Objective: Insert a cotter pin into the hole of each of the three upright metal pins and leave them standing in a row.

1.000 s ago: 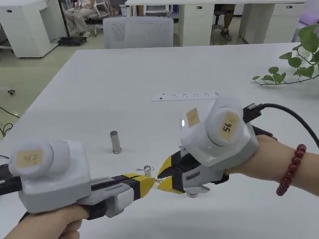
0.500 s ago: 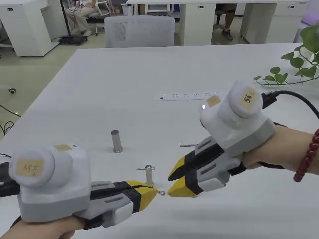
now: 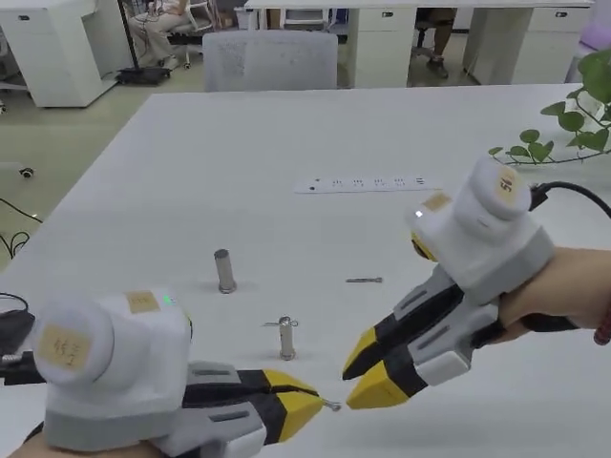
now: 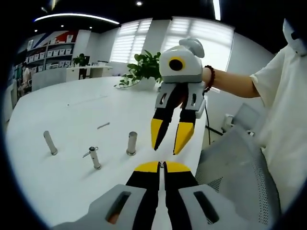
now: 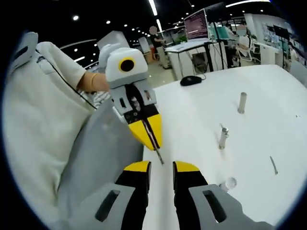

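At left gripper (image 3: 311,403) tip, 1 cotter pin (image 3: 330,406) in clamped jaws; right gripper (image 3: 361,372) jaws apart.

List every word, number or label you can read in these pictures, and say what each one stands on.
"5…": handwritten on the yellow paper sticker atop the right gripper; probably "56", but the second digit is blurred.
Unreadable: handwritten marks on the yellow paper label atop the left gripper, blurred.
Unreadable: print on the white plastic power strip, too small.
Unreadable: lines on the lit monitor screen, too small.
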{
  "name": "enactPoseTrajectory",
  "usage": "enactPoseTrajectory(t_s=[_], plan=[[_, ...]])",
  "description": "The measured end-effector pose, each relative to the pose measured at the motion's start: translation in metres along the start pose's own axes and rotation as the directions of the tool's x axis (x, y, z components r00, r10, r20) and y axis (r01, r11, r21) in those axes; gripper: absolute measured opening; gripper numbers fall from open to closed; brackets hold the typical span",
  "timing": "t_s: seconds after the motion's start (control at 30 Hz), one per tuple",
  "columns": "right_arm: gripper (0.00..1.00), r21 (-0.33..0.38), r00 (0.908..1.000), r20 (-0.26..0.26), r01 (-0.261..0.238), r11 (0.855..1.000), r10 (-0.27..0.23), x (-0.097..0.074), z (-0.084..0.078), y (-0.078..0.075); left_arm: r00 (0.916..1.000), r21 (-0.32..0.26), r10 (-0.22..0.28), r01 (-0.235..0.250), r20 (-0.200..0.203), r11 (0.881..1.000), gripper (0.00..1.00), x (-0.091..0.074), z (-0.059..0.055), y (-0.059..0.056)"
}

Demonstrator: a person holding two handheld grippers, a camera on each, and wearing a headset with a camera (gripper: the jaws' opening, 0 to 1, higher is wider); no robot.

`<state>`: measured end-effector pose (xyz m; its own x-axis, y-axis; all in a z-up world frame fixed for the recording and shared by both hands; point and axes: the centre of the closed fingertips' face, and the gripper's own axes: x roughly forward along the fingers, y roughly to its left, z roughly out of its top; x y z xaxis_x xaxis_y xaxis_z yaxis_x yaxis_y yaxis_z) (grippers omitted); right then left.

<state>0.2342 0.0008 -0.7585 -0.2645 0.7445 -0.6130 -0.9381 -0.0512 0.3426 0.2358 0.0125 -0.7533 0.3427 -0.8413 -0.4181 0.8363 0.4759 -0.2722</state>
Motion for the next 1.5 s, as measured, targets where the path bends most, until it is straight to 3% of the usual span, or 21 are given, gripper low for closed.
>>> enactPoseTrajectory(t_s=[0.2, 0.43, 1.13, 1.5], plan=[[0.20, -0.006, 0.9974, -0.018, -0.069, 0.998, 0.069, 0.001, -0.006, 0.013, 0.9978, 0.073, -0.066, 0.066, 0.007, 0.995, 0.00, 0.000, 0.003, -0.018], [0.18, -0.014, 0.9902, -0.033, -0.136, 0.991, 0.136, 0.002, -0.014, 0.025, 0.9950, 0.137, -0.098, 0.100, -0.021, 0.986, 0.00, 0.003, -0.002, -0.029], [0.07, -0.053, 0.9840, -0.025, -0.177, 0.983, 0.176, 0.009, -0.020, 0.036, 0.9876, 0.167, -0.157, 0.155, -0.002, 0.974, 0.00, 0.003, 0.002, -0.043], [0.04, -0.114, 0.9834, -0.044, -0.180, 0.977, 0.176, 0.008, -0.018, 0.038, 0.9873, 0.167, -0.159, 0.157, 0.000, 0.973, 0.01, 0.001, 0.002, -0.041]])
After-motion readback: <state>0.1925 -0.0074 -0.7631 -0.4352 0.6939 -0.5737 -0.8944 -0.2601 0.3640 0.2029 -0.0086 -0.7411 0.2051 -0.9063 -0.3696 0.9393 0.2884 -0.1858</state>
